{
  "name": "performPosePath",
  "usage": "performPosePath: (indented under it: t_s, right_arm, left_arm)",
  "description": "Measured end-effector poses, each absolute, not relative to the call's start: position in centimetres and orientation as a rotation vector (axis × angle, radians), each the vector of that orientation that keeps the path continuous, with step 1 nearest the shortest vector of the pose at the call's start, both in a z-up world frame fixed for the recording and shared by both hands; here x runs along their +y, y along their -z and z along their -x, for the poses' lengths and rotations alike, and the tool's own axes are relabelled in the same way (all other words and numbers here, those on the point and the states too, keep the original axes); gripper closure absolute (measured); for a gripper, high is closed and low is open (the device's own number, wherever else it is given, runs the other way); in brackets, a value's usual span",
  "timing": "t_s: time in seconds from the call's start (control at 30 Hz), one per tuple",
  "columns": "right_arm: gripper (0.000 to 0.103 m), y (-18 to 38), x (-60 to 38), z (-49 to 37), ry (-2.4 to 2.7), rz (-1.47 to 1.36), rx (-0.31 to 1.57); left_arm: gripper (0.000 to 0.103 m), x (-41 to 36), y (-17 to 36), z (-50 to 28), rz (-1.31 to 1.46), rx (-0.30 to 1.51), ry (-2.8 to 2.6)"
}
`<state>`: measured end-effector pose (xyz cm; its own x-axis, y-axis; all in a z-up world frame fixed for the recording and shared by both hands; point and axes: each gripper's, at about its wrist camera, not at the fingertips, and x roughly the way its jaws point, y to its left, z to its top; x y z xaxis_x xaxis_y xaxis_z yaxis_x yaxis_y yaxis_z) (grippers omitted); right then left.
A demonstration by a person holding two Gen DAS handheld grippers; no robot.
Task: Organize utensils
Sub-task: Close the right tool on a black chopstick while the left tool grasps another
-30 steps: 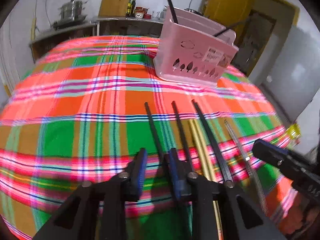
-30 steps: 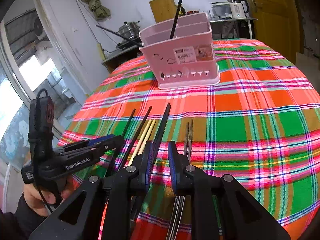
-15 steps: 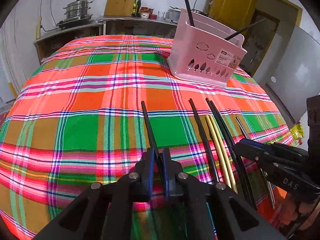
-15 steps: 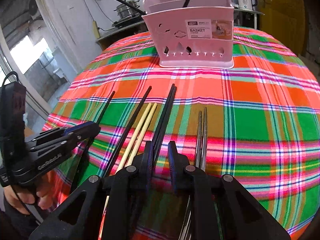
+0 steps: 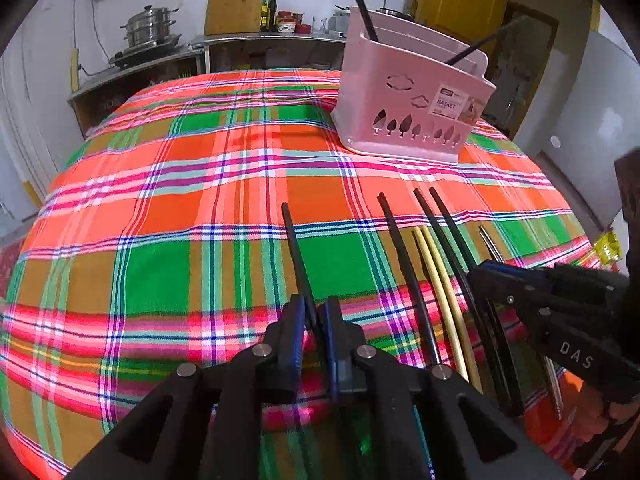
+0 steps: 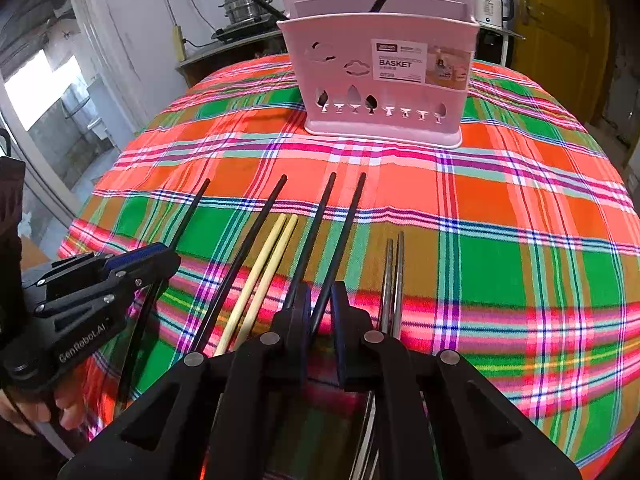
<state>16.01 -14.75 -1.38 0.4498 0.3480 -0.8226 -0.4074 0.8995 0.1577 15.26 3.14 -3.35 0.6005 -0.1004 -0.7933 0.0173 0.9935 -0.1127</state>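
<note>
Gripping 1 slim black plastic chopstick each, the clenched left claw and right claw should lift level toward the pink plastic slotted basket.

Table under a plaid cloth of orange, green and pink. Standing at the far side, a pink utensil basket (two black sticks leaning inside). Laid out near the front edge: black chopsticks, a pale wooden pair, a metal pair.
</note>
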Motion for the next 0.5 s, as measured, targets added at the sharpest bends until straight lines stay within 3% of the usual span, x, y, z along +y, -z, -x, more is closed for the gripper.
performPosePath:
  t_s: [0.5]
  right_arm:
    - [0.097, -0.4, -16.5, -16.5, -0.521, -0.052, 0.963]
  left_arm:
    - [0.098, 3.9, 0.8, -15.1, 0.178, 0.869, 0.130]
